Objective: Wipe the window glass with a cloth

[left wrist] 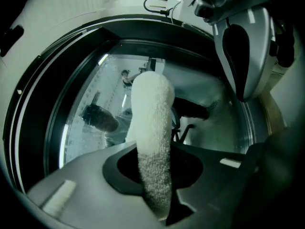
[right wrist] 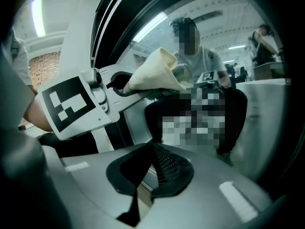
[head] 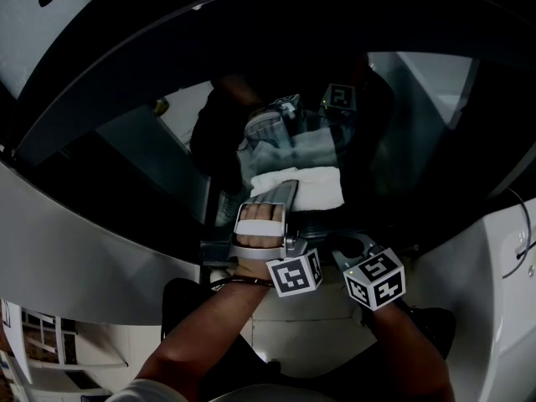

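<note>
The left gripper (left wrist: pixel 156 185) pinches a white cloth (left wrist: pixel 151 123), whose folded end appears to press on the window glass (left wrist: pixel 81 132). The right gripper (right wrist: pixel 151 175), pressed together and empty, waits just beside. Good wiping likely needs flat, even, overlapping strokes. The dark frame (head: pixel 126 65) borders the glass, which lies open above and to both sides.

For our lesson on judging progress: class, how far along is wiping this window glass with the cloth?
Done: the left gripper has the white cloth clamped in its fingers. In hand: the cloth appears pressed to the window glass. Left: the wiping itself; no wiped patch shows, so coverage cannot be judged. The right gripper is shut and empty.
</note>
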`<action>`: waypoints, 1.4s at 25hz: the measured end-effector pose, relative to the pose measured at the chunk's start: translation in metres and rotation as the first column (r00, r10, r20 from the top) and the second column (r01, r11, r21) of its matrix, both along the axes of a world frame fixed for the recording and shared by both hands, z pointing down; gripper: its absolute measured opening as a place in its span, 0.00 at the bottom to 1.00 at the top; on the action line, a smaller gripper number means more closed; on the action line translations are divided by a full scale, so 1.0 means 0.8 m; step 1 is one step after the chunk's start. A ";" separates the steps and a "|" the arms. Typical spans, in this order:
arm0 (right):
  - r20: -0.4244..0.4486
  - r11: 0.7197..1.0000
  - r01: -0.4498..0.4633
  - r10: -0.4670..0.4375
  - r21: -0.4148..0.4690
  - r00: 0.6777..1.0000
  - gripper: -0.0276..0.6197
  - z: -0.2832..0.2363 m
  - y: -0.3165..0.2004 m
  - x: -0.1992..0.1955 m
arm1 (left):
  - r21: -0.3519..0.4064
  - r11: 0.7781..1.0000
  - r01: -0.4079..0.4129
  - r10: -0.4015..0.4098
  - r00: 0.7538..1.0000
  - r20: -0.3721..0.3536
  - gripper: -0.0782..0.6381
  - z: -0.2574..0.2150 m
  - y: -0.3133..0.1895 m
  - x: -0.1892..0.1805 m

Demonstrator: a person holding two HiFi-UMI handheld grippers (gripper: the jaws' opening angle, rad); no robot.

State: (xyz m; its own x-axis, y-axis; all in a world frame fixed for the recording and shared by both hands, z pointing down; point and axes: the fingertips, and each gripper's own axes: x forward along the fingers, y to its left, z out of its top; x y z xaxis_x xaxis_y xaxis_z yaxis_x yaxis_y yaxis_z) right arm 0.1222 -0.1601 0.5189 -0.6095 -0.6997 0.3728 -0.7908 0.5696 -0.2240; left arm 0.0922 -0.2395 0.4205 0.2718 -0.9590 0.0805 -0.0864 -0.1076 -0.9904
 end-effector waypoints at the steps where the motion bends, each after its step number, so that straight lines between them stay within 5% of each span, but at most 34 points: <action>1: 0.000 1.000 0.001 -0.001 0.000 1.000 0.05 0.001 0.001 0.000 | -0.001 1.000 -0.001 0.001 1.000 0.000 0.25 0.003 0.000 0.000; 17: -0.001 1.000 -0.002 0.002 -0.007 1.000 0.05 0.005 0.001 0.006 | -0.060 0.998 -0.001 0.002 1.000 0.020 0.25 0.041 0.001 0.002; 35: -0.001 1.000 0.001 -0.001 -0.020 1.000 0.05 0.011 0.002 0.009 | -0.209 0.978 0.022 -0.009 0.998 0.063 0.24 0.110 0.005 -0.003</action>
State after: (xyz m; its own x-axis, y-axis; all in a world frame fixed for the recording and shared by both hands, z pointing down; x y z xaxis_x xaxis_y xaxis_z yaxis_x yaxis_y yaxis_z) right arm 0.1290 -0.1587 0.5280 -0.6099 -0.6914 0.3873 -0.7904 0.5659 -0.2344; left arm 0.0895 -0.2358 0.5089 0.2453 -0.9232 0.2959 -0.0291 -0.3121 -0.9496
